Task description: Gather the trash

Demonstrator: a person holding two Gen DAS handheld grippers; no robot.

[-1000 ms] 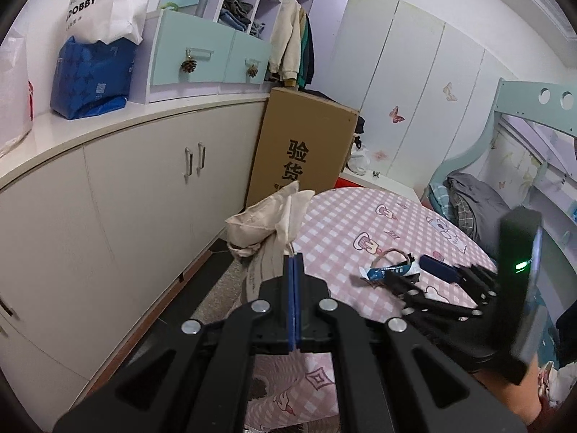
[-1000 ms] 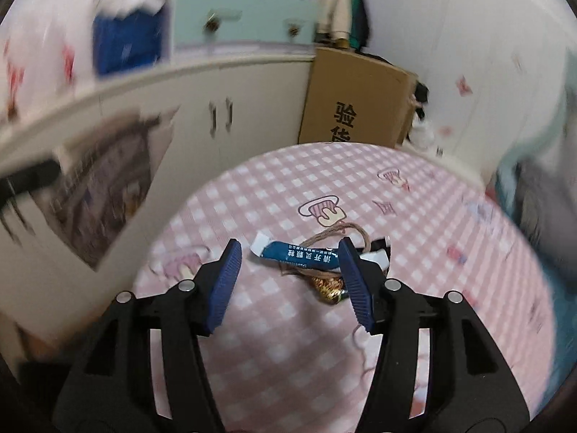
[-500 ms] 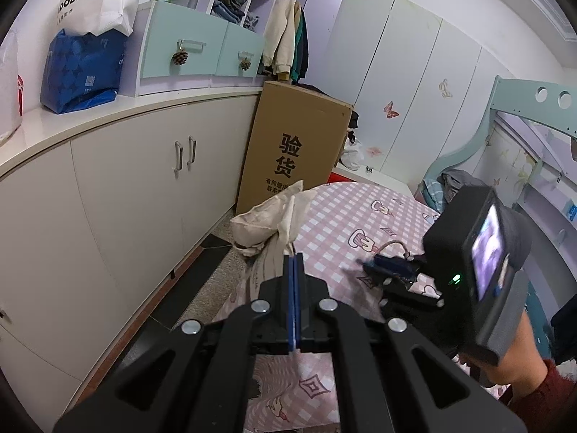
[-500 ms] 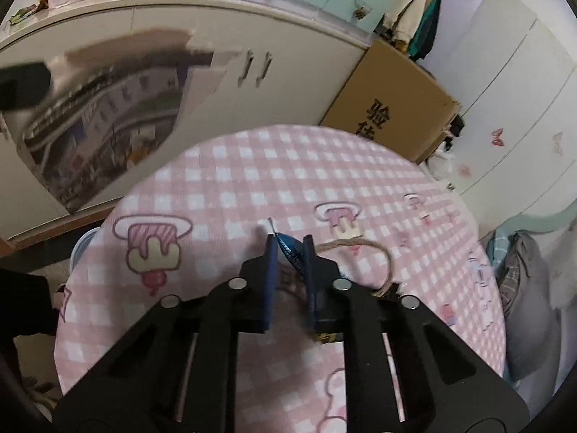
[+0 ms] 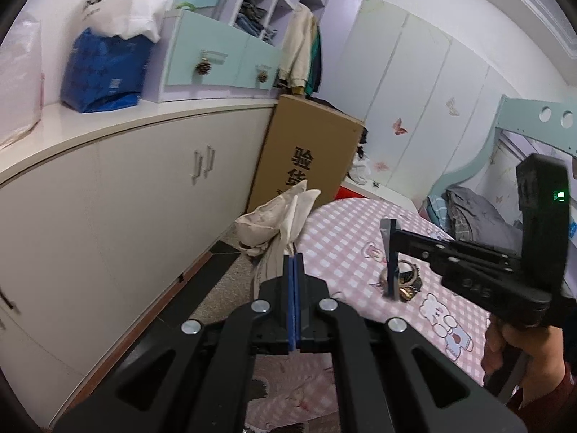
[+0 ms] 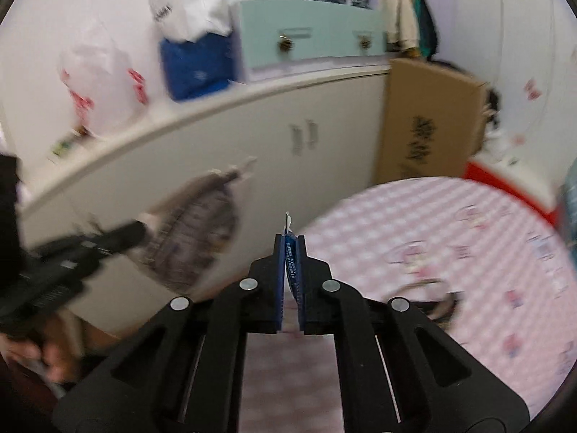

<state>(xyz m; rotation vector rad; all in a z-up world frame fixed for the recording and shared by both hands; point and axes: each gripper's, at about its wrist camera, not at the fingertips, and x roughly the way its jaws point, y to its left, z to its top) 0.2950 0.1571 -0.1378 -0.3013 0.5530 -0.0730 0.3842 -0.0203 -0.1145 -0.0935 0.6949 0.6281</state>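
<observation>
My right gripper is shut on a blue wrapper with a white end, lifted above the pink checked table. In the left wrist view the right gripper hangs over the table with the blue wrapper dangling. My left gripper is shut on a printed cloth bag, held by the table's left edge. The bag shows blurred in the right wrist view. A string loop and a gold wrapper lie on the table.
A long white cabinet runs along the left. A tall cardboard box stands behind the table. Bags sit on the cabinet top. A bed is at the far right.
My right gripper closed on the blue wrapper and lifted it off the table, swinging left toward the bag. The left gripper still holds the bag.
</observation>
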